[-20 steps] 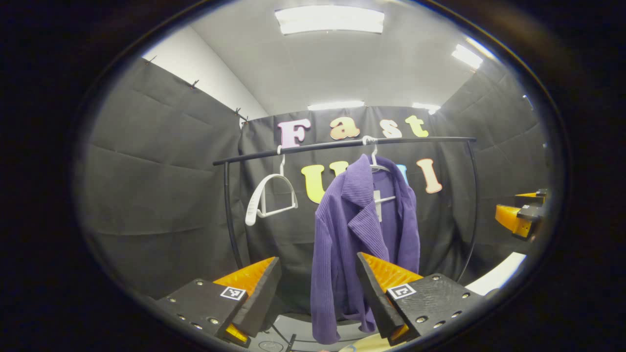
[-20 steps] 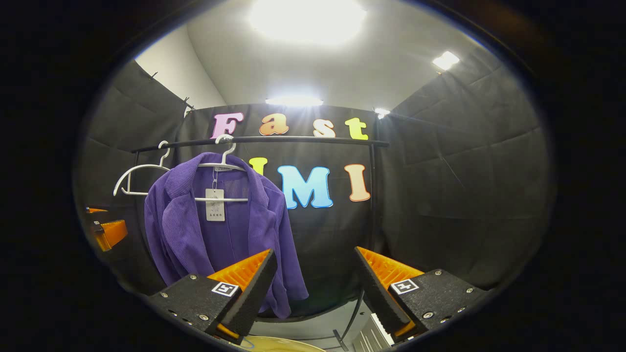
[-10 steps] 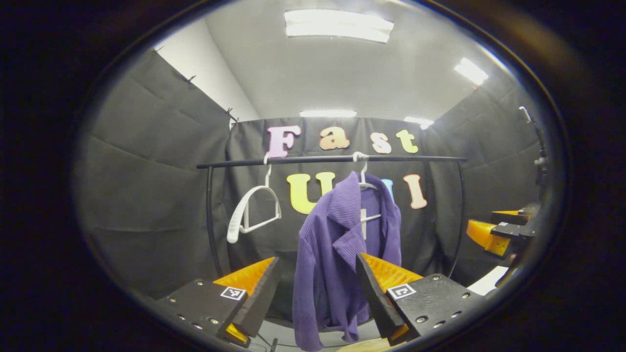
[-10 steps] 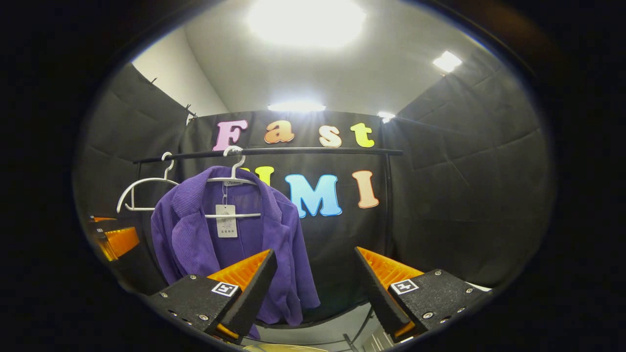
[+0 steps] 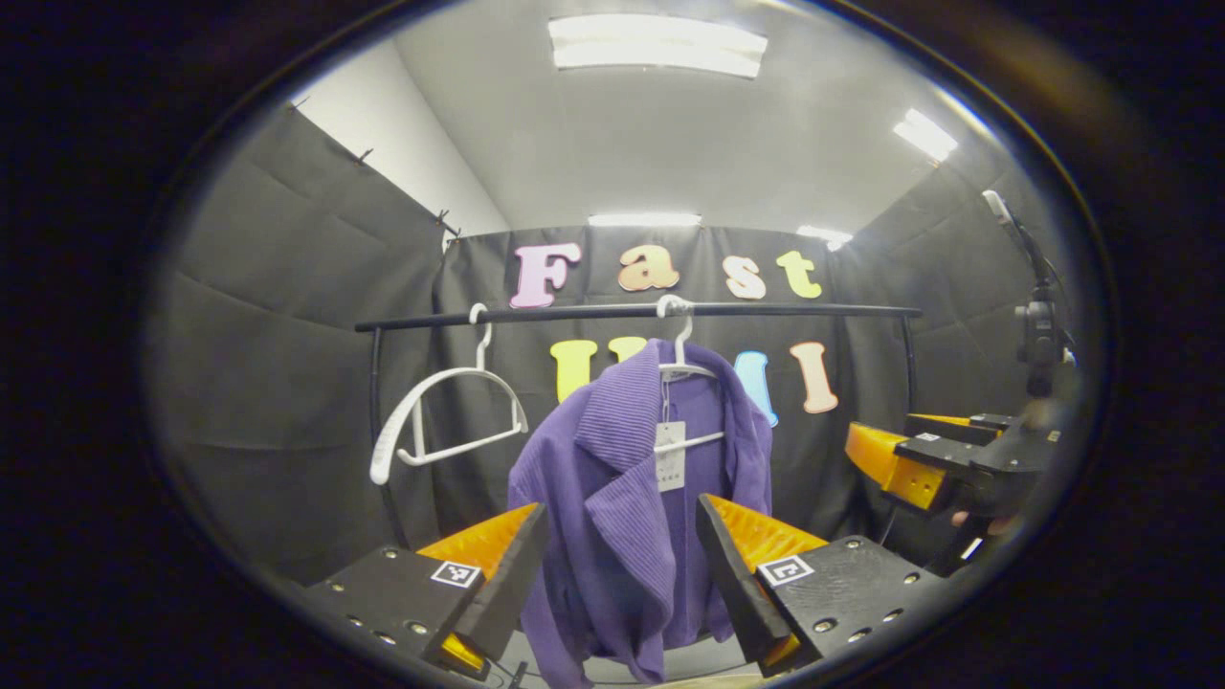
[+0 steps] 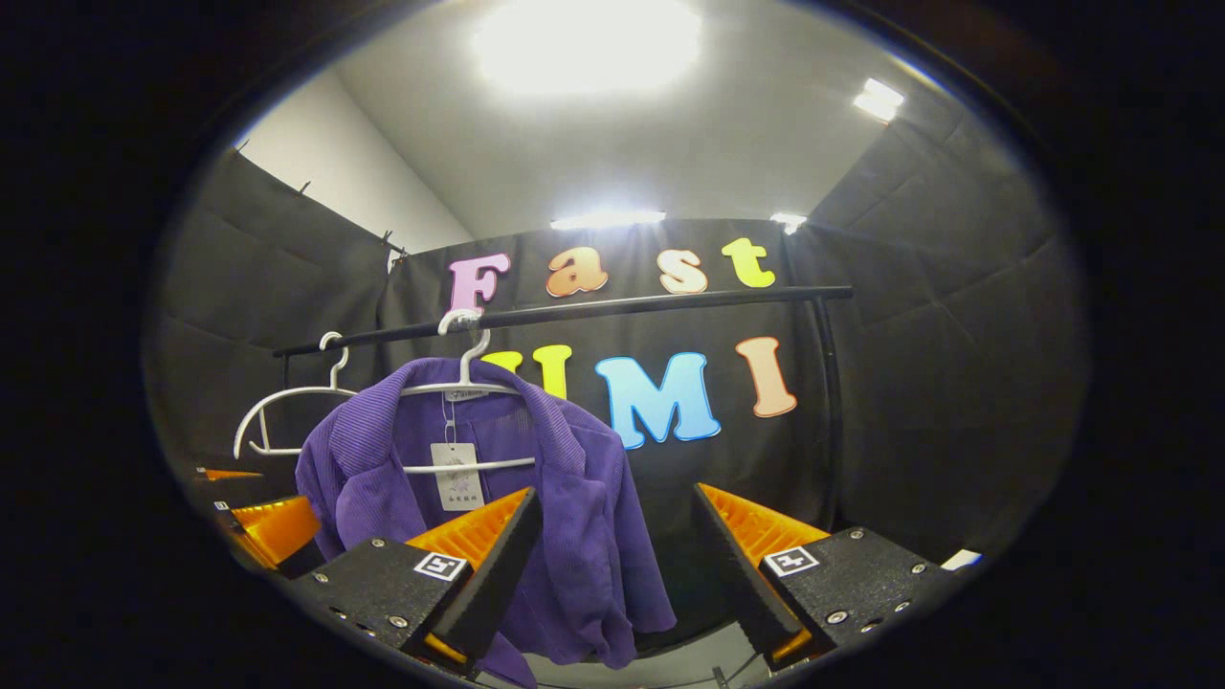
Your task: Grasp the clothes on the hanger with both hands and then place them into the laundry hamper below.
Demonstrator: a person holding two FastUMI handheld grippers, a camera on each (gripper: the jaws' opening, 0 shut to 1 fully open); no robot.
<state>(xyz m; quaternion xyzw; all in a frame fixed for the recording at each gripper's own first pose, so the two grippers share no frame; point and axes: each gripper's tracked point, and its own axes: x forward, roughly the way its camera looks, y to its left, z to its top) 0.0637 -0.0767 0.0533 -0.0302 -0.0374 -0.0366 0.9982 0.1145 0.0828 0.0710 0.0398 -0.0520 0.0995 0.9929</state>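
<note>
A: What are the grippers doing?

B: The left gripper (image 5: 620,565) has its fingers spread wide and holds nothing. The right gripper (image 6: 612,565) is spread wide too, with nothing in it. I think they are wide so cloth can fit between the fingers.

A: Where is the jacket?

B: The purple jacket (image 5: 632,498) hangs on a white hanger (image 5: 681,359). The hanger hooks on a black rail (image 5: 632,312). In the left gripper view the jacket shows between the fingers, but farther off, not touched. In the right gripper view the jacket (image 6: 565,507) is off to the left side.

A: Why is it up there?

B: The hanger keeps it spread open, so each gripper can take one side. A tag (image 6: 456,476) dangles inside it.

A: Anything else?

B: A bare hanger (image 5: 440,411) hangs beside it. I can't see the hamper clearly. The grab is not done yet.
</note>
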